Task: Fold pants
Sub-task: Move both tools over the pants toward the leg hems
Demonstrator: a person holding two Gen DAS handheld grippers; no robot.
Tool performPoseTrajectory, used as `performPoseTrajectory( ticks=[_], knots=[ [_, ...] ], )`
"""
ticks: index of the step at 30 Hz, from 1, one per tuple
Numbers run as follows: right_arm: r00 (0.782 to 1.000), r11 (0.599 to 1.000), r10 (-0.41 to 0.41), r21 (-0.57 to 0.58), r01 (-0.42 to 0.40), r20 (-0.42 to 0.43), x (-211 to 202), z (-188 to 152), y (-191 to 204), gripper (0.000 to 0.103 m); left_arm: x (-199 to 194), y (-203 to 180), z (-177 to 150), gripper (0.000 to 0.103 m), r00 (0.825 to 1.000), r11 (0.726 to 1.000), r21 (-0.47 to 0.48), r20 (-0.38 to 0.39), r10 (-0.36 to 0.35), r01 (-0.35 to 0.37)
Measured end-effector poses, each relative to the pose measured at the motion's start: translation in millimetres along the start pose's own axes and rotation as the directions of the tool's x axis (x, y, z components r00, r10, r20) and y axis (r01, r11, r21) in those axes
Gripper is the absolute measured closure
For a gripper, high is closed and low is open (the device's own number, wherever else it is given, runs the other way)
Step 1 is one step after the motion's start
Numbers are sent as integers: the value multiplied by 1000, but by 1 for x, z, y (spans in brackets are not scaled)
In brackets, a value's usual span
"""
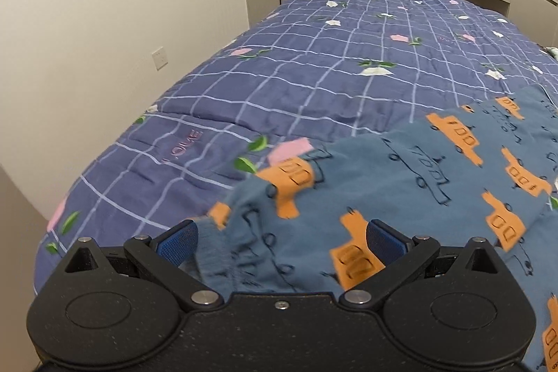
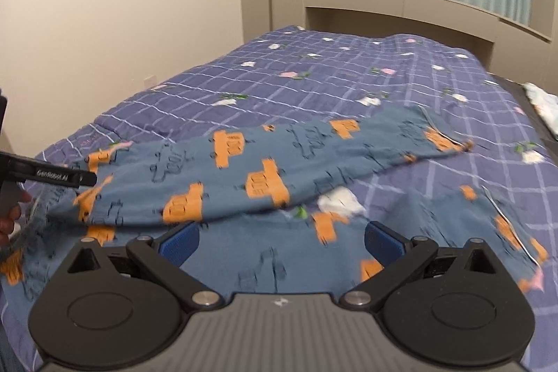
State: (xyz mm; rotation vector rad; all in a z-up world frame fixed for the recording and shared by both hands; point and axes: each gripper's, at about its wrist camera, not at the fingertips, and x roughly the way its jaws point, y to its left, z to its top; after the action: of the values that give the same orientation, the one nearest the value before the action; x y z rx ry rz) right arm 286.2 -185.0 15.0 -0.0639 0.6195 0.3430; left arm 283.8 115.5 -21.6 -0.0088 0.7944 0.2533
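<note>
The left gripper (image 1: 282,237) is hovering with blue pads spread apart over the blue cotton pants with orange car prints (image 1: 401,183), lying on the purple checked floral quilt (image 1: 279,65). The right gripper (image 2: 281,239) is likewise gaping above the pants, whose legs are stretching toward two o'clock.

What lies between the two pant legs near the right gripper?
In the right wrist view, a bare wedge of the quilt with a white flower shows between the two legs of the pants.
</note>
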Motion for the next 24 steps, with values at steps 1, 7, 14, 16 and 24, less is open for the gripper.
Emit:
performPoseTrajectory(
  ticks=[1,7,14,16,24],
  knots=[
    [1000,1000,12,-12,-12,-1,6,5,1,0,1,2,3,1,1000,1000,2,-2,1,-1],
    [998,983,66,-170,-68,-19,54,40,14,0,9,14,25,1,999,999,16,12,35,-35],
    [977,942,187,-265,-208,-102,123,80,16,0,28,17,46,0,997,992,101,48,65,-70],
    [968,923,217,-297,-245,-122,142,91,17,0,36,17,50,0,997,989,137,56,48,-55],
    [931,839,250,-420,-345,-267,203,118,35,0,72,26,54,0,998,979,196,14,-54,50]
  ],
)
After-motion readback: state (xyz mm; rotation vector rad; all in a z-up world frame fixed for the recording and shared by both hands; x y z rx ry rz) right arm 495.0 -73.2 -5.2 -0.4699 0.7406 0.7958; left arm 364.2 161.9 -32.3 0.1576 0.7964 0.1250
